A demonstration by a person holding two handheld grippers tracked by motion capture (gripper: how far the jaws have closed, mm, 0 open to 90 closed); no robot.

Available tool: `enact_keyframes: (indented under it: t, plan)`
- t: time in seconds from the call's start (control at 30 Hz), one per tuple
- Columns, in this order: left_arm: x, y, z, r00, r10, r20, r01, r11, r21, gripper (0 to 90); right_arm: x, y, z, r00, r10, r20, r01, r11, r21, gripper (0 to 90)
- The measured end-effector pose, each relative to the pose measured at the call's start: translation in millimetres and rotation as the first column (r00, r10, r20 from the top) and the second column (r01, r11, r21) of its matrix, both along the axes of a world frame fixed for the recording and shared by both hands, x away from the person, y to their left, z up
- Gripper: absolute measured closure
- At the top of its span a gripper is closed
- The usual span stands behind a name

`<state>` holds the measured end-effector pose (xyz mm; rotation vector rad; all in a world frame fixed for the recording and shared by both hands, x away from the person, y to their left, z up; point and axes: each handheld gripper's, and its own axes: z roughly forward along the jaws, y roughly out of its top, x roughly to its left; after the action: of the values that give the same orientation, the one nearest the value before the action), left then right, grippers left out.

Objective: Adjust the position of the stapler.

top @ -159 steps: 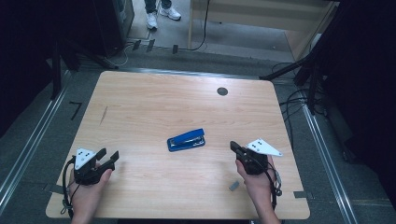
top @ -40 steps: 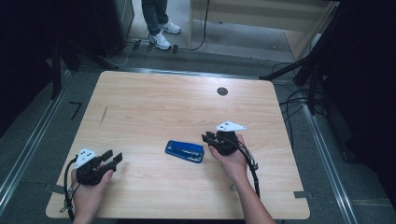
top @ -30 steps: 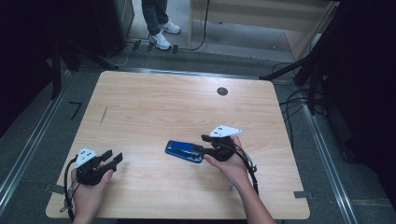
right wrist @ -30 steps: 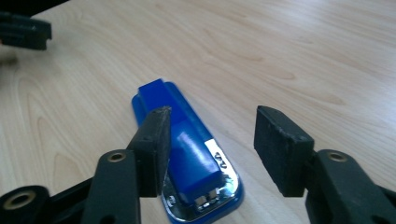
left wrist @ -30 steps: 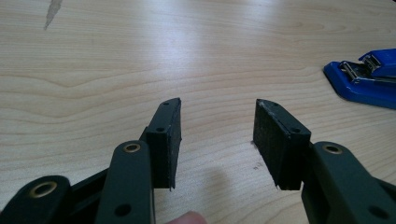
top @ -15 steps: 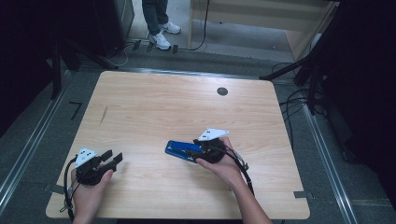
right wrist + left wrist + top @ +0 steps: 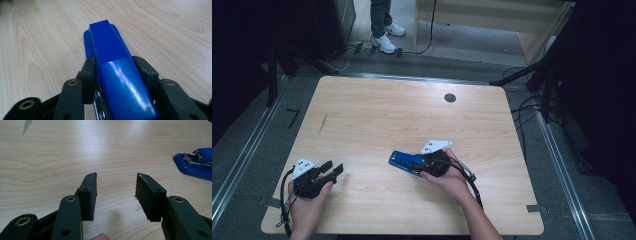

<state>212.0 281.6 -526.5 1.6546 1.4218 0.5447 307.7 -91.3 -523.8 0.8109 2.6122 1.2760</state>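
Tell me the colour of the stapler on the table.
The stapler is bright blue with a silver metal strip inside; the right gripper view shows it best.

table (image 7: 377, 115): pale wood, dark round grommet (image 7: 450, 98) | floor: cables (image 7: 532, 107), white shoes (image 7: 385, 39)

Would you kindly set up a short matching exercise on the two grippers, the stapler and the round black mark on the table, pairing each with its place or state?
Things:
1. left gripper
2. right gripper
3. stapler
4. round black mark

Places or states:
A. blue, lying on the table near its middle
B. jaws apart over bare wood, nothing between them
C. far part of the table top, away from both hands
D. jaws just been closing, pads against the sides of the stapler

Pairs: 1-B, 2-D, 3-A, 4-C
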Motion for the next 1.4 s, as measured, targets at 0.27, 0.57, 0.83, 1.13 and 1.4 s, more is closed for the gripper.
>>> enact_keyframes:
  t: [0.27,0.57,0.83,1.13,1.4]
  plan:
    - [0.0,-0.1,0.0,1.0,0.001,-0.001,-0.001,1.0,0.001,52.5,-10.1,1.9,-1.2,0.9995,0.002,0.032,-0.001,0.9998,-0.021,64.2]
    - [0.1,0.0,0.0,1.0,0.001,-0.003,-0.001,1.0,0.0,52.5,-21.6,6.7,0.6,0.9981,0.005,0.062,-0.001,0.9978,-0.066,66.7]
    - [0.0,0.3,0.1,1.0,0.001,-0.003,-0.001,1.0,-0.001,52.5,-28.5,7.2,0.2,0.9977,0.006,0.067,-0.002,0.998,-0.063,66.8]
    - [-1.4,-1.6,0.4,0.9999,-0.005,0.01,0.005,0.9999,0.01,52.3,-42.4,5.5,0.9,0.9965,0.032,0.077,-0.026,0.9967,-0.077,66.8]
    - [-4.0,-4.5,1.1,0.9993,-0.02,0.032,0.019,0.9992,0.036,53.0,-54.3,1.1,0.7,0.996,0.044,0.078,-0.038,0.9962,-0.078,66.8]
